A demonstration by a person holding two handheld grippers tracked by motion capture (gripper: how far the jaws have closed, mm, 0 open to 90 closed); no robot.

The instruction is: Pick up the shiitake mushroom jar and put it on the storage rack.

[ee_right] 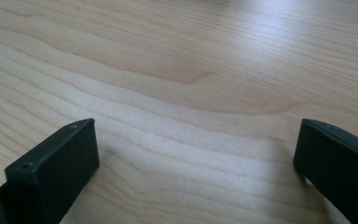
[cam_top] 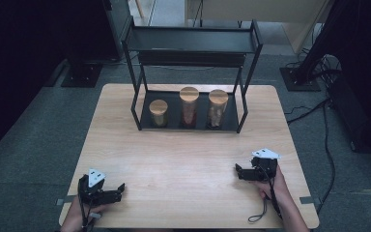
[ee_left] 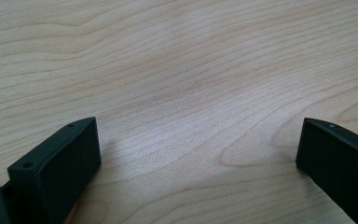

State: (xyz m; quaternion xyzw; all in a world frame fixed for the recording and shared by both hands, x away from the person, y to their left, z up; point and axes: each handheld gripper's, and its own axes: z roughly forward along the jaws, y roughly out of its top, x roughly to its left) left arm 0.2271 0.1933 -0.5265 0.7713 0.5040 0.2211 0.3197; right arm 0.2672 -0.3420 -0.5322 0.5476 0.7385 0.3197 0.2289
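Three jars are parked on the bottom tray of a black metal rack [cam_top: 137, 104] at the far edge of the worktop [cam_top: 188, 159]: a short jar [cam_top: 158, 113] on the left, a tall jar [cam_top: 189, 107] in the middle and a slightly lower jar [cam_top: 217, 108] on the right, each capped with a round wooden-looking lid. The walls look like clear glass or hard plastic with something brownish or reddish inside, though what exactly can't be told from up here. So they're probably to be treated as stiff, smooth, a bit slippery and breakable if knocked against the rack's posts; the tall ones would likely be tippy and moderately heavy. The best hold is judged to be around the round body below the lid, not on the lid itself, which might just lift off. Both tools are held low near the near edge, well apart from the jars: the left hand-held gripper [cam_top: 111, 192] by the near left corner, the right hand-held gripper [cam_top: 244, 171] toward the near right side. In each gripper view the black jaws are spread wide with nothing but pale wood grain between them.
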